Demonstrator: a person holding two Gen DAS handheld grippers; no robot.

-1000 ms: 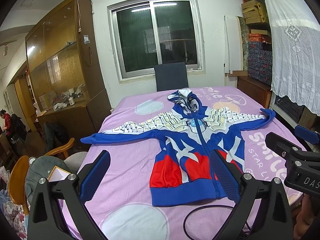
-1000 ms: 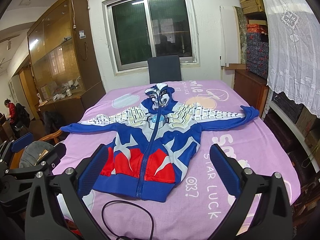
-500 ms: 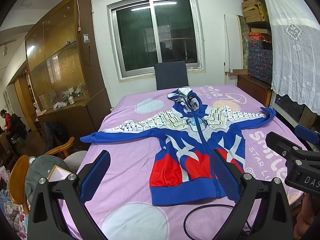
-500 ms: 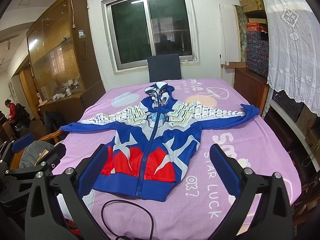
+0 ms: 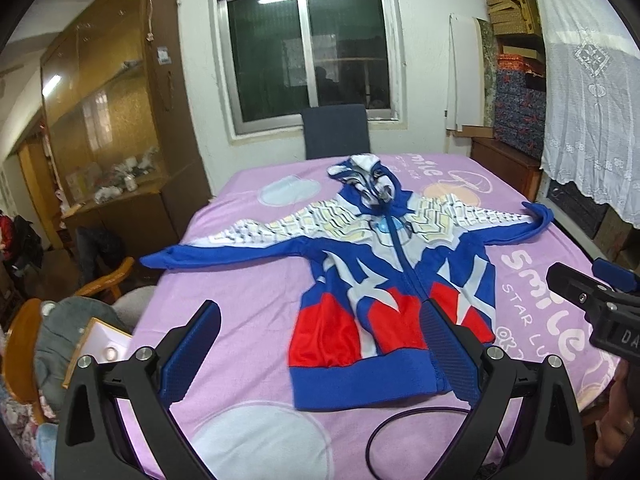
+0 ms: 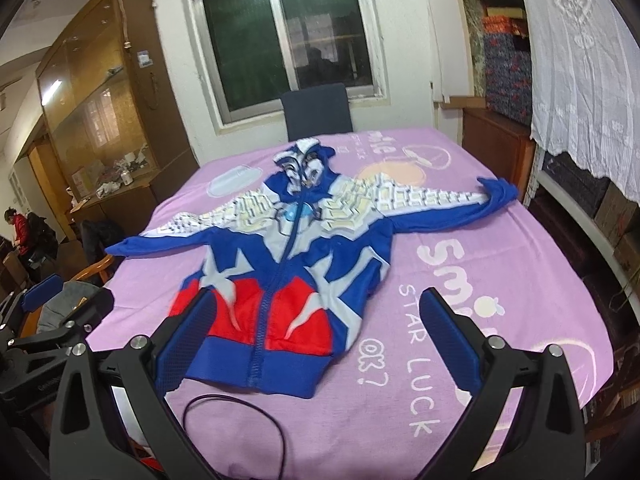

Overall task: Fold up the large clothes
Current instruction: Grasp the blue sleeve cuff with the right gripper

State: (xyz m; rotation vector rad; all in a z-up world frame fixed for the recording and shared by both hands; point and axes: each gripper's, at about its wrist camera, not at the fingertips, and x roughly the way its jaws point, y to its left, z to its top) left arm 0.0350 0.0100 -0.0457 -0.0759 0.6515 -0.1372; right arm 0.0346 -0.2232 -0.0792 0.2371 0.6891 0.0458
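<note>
A blue, red and white zip hoodie [image 5: 384, 280] lies flat, front up, on the purple-covered table [image 5: 240, 280], sleeves spread to both sides, hood at the far end. It also shows in the right wrist view [image 6: 288, 280]. My left gripper [image 5: 320, 348] is open and empty, held above the table's near edge, left of the hoodie's hem. My right gripper [image 6: 320, 336] is open and empty, above the near edge by the hem's right side. The right gripper shows at the right of the left wrist view [image 5: 592, 304]; the left gripper shows at the left of the right wrist view [image 6: 52, 320].
A black cable [image 5: 404, 436] loops on the table near the hem. A dark chair [image 5: 336, 132] stands at the far end. Wooden chairs with clothes [image 5: 60, 332] stand left. A cabinet [image 5: 112, 128] lines the left wall, shelves and a lace curtain [image 5: 588, 92] the right.
Both grippers have shifted slightly; the right wrist view has tilted and moved a little closer to the hoodie. The hoodie has not moved.
</note>
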